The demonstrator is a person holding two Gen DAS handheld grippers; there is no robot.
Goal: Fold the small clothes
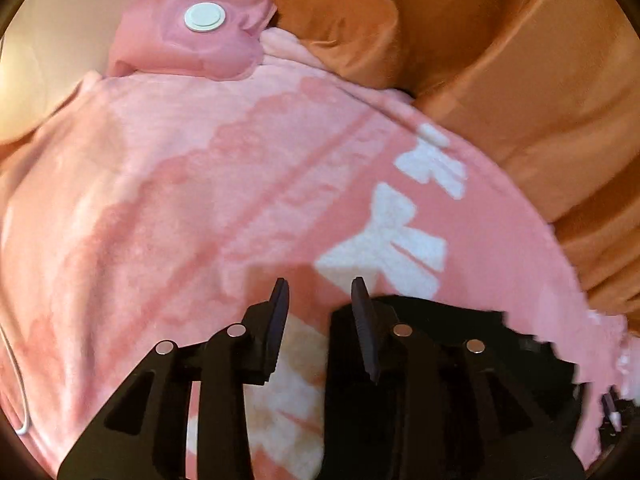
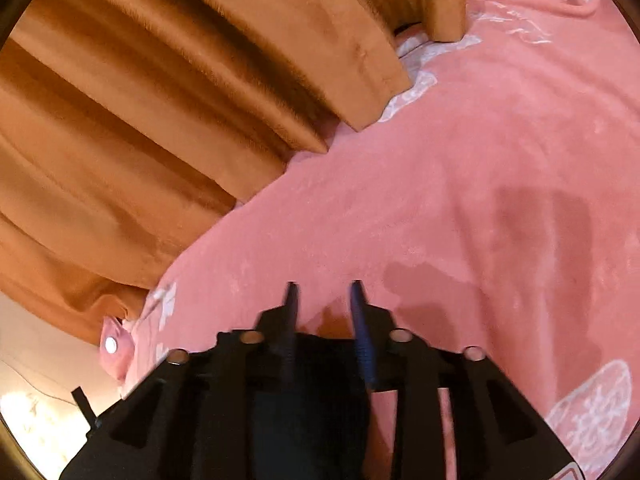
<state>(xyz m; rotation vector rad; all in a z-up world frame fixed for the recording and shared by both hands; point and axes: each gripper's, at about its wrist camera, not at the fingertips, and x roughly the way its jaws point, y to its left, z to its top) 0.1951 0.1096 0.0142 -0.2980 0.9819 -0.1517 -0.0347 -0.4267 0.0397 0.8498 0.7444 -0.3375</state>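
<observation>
A black garment [image 1: 532, 360] lies on a pink fleece blanket [image 1: 200, 200] printed with white bows. In the left wrist view it sits low and to the right, partly behind my left gripper [image 1: 320, 284]. That gripper's jaws stand apart over the blanket with nothing pinched at the tips. In the right wrist view the same black garment [image 2: 324, 380] lies under and between the fingers of my right gripper [image 2: 323, 286], low in the frame. Its jaws also stand apart, and pink blanket [image 2: 440, 180] shows between the tips. Most of the garment is hidden by the gripper bodies.
An orange-brown curtain [image 1: 500, 60] hangs along the far edge of the bed [image 2: 160, 100]. A pink pouch with a white round cap [image 1: 204, 18] rests at the blanket's far left corner [image 2: 114, 346]. A thin white cable [image 1: 20, 392] runs down the left edge.
</observation>
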